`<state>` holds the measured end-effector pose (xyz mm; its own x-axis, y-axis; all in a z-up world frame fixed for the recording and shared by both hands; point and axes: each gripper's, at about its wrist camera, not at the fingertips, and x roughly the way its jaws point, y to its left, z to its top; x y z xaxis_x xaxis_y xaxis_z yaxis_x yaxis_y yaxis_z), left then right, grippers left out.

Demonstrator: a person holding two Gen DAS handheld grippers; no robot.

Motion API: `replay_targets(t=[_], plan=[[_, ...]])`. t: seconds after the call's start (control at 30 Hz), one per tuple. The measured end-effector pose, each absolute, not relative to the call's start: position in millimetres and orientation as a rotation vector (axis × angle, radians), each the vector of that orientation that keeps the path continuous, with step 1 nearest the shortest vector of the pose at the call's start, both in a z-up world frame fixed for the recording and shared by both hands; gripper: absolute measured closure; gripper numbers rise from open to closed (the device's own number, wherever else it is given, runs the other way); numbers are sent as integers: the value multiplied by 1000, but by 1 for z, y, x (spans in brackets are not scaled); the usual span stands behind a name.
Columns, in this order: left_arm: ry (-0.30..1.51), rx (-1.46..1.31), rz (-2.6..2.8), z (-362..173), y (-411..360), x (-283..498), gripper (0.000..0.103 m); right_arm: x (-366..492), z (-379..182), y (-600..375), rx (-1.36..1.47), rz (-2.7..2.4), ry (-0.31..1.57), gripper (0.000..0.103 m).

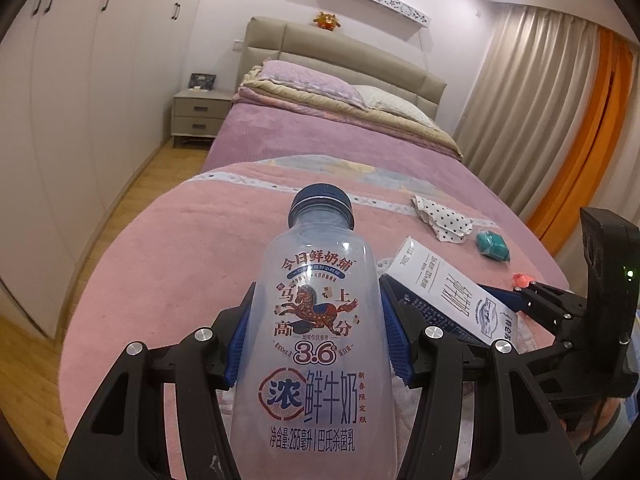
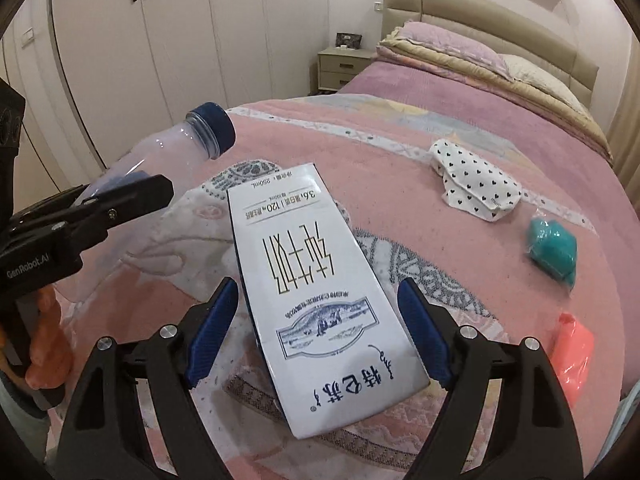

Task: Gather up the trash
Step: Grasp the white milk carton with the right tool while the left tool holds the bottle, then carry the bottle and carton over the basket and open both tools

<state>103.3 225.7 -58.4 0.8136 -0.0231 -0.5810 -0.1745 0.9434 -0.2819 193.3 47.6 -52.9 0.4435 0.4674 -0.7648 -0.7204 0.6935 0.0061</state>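
Rightward, open blanket (image 2: pixel 400 184) past carton (image 2: pixel 320 280) edge

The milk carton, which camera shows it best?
The right wrist view: the milk carton lies face up between the right gripper's open blue pads, printed front fully readable. The left wrist view shows only a slanted part of it, cut off behind the bottle held by the left gripper.

Bottle (image 1: pixel 316 320) clamped between left gripper (image 1: pixel 316 344) pads: "今日鲜奶铺", "3.6", "浓 鲜牛奶", "净含量:255毫升 | 巴氏杀菌乳". Carton (image 2: pixel 320 292) between right gripper (image 2: pixel 320 336) pads: "纯牛奶", "特仑苏", "120". Left gripper body: "GenRobot.AI".
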Motion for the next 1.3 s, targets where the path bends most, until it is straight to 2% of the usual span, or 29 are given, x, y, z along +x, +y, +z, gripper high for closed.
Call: replay_targets(t=[0.03, 0.17, 0.63, 1.07, 1.3], plan=[[616, -332, 82, -58, 226, 103, 49, 195, -55, 50, -348, 742, 835, 26], [618, -334, 87, -59, 226, 102, 49, 194, -55, 55, -356, 740, 826, 47], [570, -363, -55, -35, 184, 70, 49, 145, -23, -18, -173, 623, 738, 48], [512, -229, -288, 27, 65, 78, 49, 102, 54, -158, 1, 284, 513, 48], [447, -163, -401, 53, -13, 95, 49, 92, 67, -236, 72, 105, 469, 48]])
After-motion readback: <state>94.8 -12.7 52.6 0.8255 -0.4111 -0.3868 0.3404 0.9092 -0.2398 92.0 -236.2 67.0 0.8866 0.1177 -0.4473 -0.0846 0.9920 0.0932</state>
